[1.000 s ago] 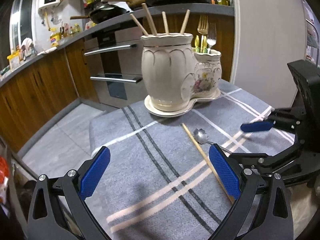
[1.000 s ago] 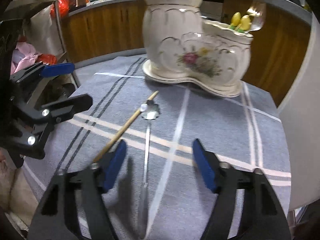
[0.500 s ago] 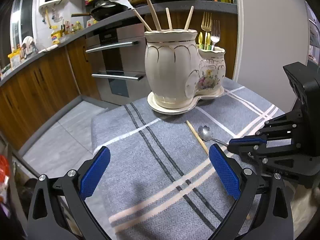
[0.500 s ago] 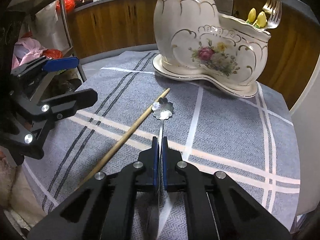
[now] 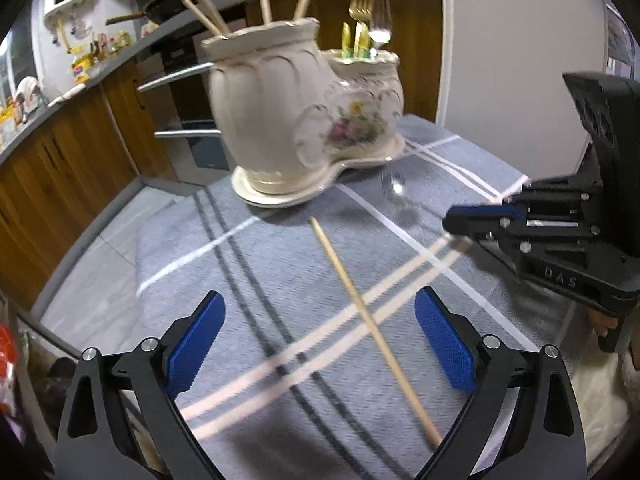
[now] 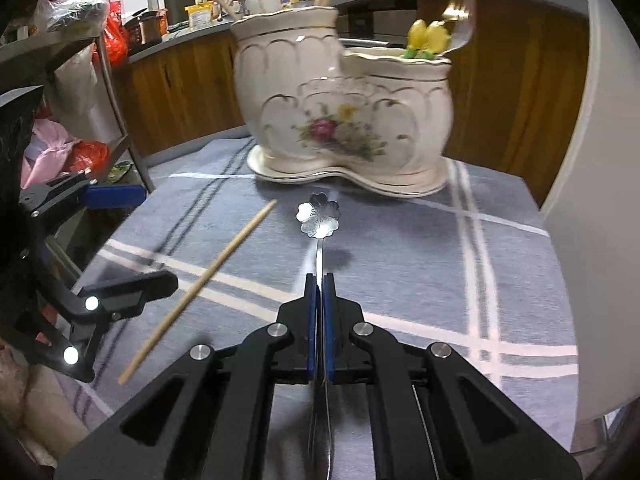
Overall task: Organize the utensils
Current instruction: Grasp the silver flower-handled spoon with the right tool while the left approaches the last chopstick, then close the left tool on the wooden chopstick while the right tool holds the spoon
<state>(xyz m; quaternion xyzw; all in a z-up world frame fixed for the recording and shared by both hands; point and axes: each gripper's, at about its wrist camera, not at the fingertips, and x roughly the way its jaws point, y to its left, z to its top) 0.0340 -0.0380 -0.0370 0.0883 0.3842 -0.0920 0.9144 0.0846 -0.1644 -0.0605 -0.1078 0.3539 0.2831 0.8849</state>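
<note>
While most of the utensils already stand in the ceramic holder (image 6: 340, 112), with chopsticks (image 5: 262, 2) in its tall side and forks (image 5: 366, 12) in the low flowered side, two pieces are left to put away. My right gripper (image 6: 319, 320) is pressed together on the handle of the flower-shaped spoon (image 6: 319, 216), whose bowl points at the holder and looks lifted just off the grey striped cloth (image 6: 420, 264) (its shadow sits a little apart from it). I judge that it belongs in the low side with the other metal pieces. The last loose chopstick (image 5: 372, 320) lies flat on the cloth, running between the spread fingers of my left gripper (image 5: 316, 344), which holds nothing. So roughly one piece is in hand, one untouched, and then the cloth is done.
</note>
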